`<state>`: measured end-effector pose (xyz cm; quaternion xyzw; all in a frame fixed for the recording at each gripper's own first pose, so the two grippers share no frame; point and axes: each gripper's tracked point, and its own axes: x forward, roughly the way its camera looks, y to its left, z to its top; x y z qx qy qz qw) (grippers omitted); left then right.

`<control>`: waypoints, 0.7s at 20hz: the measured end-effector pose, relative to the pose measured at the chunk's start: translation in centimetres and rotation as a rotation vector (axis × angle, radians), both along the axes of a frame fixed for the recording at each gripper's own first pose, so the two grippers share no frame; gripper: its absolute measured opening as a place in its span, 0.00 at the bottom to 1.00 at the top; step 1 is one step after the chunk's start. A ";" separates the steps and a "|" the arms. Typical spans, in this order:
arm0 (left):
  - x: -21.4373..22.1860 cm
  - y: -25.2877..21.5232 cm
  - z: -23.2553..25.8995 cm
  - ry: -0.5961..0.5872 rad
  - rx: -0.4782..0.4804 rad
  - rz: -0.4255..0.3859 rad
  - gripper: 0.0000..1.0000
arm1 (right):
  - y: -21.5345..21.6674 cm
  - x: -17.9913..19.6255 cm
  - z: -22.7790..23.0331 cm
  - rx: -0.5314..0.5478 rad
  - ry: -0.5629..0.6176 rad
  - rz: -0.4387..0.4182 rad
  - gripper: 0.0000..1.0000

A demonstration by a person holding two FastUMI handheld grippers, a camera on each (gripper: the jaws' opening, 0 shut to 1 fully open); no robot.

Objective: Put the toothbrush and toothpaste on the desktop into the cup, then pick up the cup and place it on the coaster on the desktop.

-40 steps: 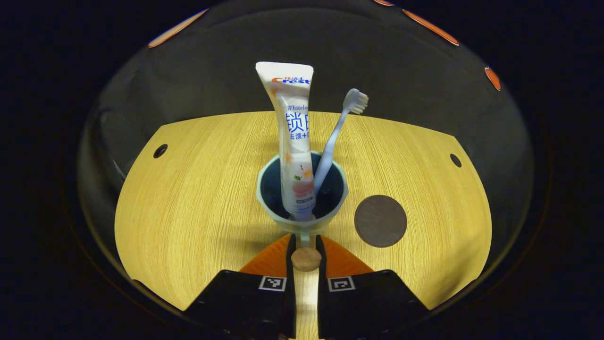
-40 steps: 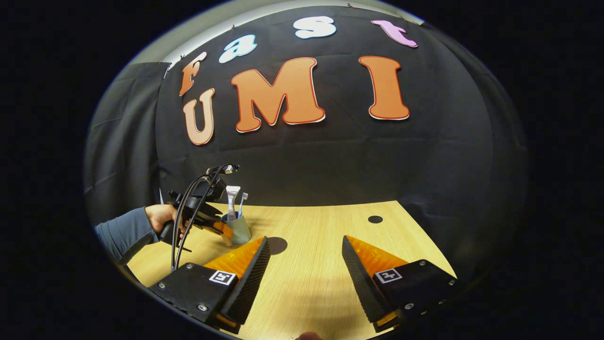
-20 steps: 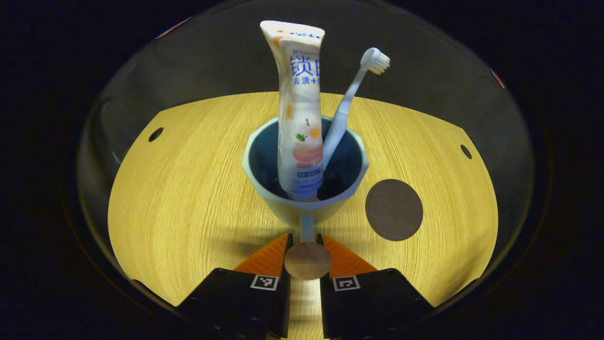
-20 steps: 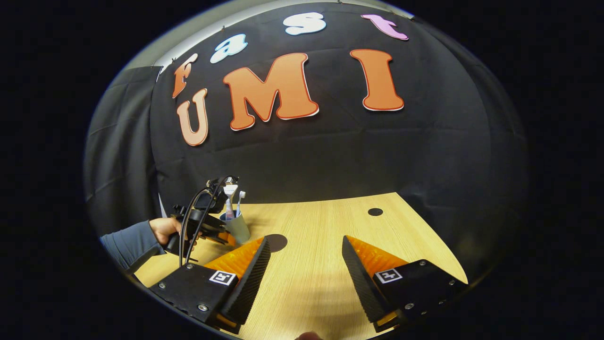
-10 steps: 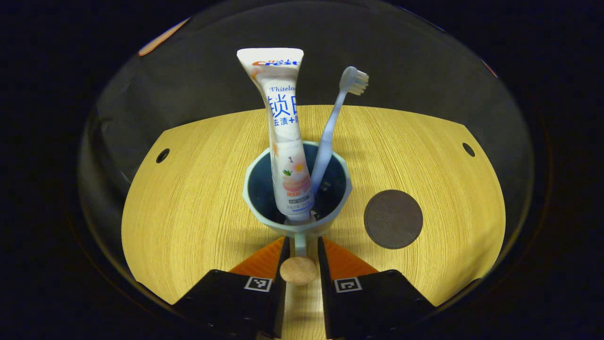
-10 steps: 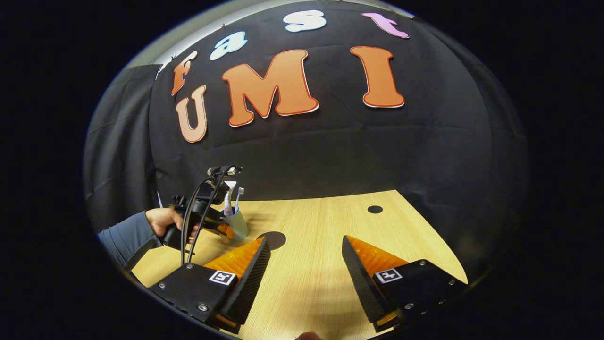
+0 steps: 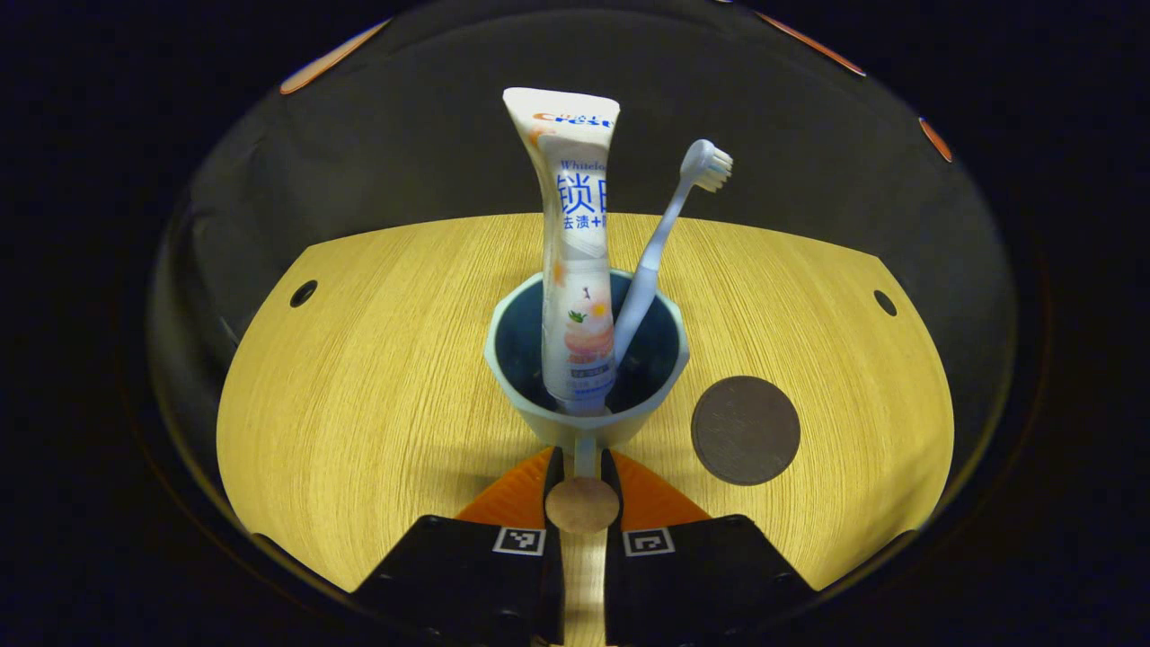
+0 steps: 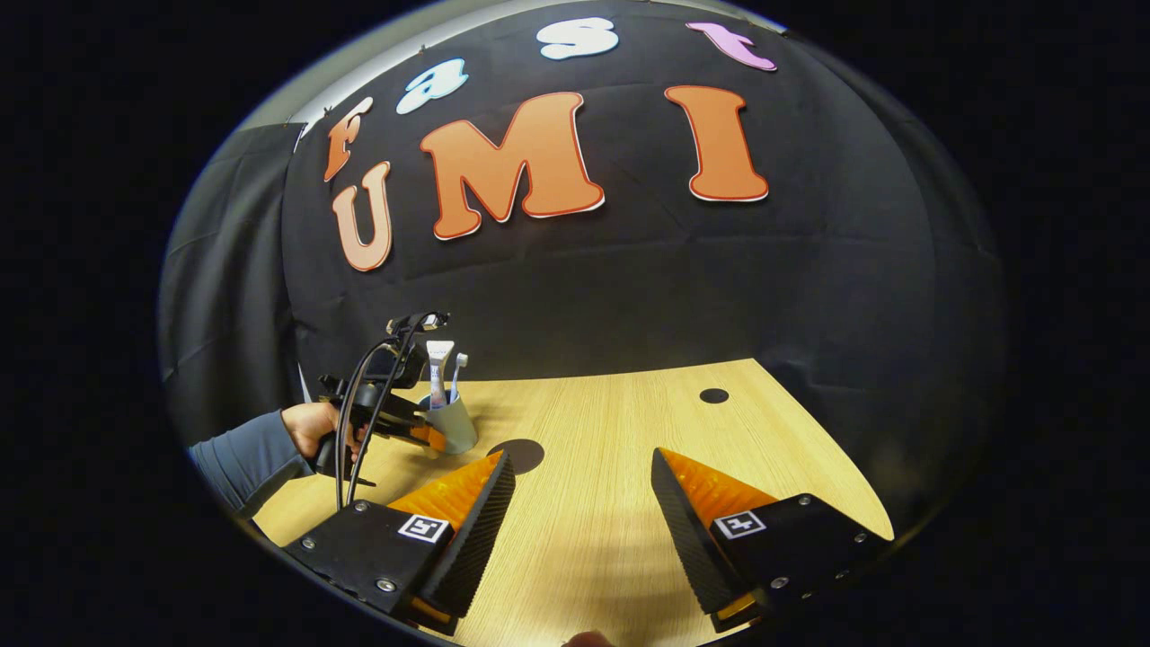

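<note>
A pale green cup (image 7: 588,415) with a dark inside holds the white toothpaste tube (image 7: 575,243) and the light blue toothbrush (image 7: 660,243), both standing upright. My left gripper (image 7: 582,472) is shut on the cup's handle (image 7: 584,456), which ends in a round wooden knob. The cup hangs a little above the wooden desktop (image 7: 377,386). The dark round coaster (image 7: 745,430) lies on the desktop just right of the cup. In the right gripper view the cup (image 8: 449,422) sits far left, held by the other gripper in a hand (image 8: 310,427), with the coaster (image 8: 521,454) beside it. My right gripper (image 8: 582,485) stands open over the desktop.
The desktop has small round holes near its back corners (image 7: 304,293) (image 7: 886,303) (image 8: 714,395). A grey sleeve (image 8: 243,463) reaches in from the left in the right gripper view. Black cloth walls close the booth behind the desktop.
The cup has been lifted off the desktop by its handle and has swayed in my left gripper's grip, staying just left of the coaster. The right gripper has hardly moved.
</note>
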<state>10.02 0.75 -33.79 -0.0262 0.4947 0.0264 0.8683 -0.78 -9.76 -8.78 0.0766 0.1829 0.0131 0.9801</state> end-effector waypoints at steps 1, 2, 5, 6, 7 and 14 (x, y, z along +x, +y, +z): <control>0.1 -0.3 0.0 -0.008 -0.017 0.002 0.17 | 0.0 0.0 0.0 -0.002 0.001 0.001 0.92; 0.2 -0.5 0.0 -0.015 -0.033 0.003 0.17 | 0.0 -0.1 0.0 -0.004 0.000 0.000 0.92; 0.5 -0.5 0.3 -0.051 -0.032 -0.003 0.17 | 0.1 -0.2 0.1 0.001 0.000 0.001 0.92; 0.5 -0.7 0.4 -0.060 -0.037 -0.009 0.17 | 0.1 -0.2 0.1 0.001 0.001 -0.001 0.92; 0.5 -0.8 0.6 -0.066 -0.044 -0.015 0.17 | -0.1 -0.2 0.1 -0.001 0.001 -0.004 0.92; 0.7 -1.2 2.1 -0.105 -0.053 -0.103 0.17 | -0.9 -1.1 0.5 -0.010 -0.006 -0.023 0.92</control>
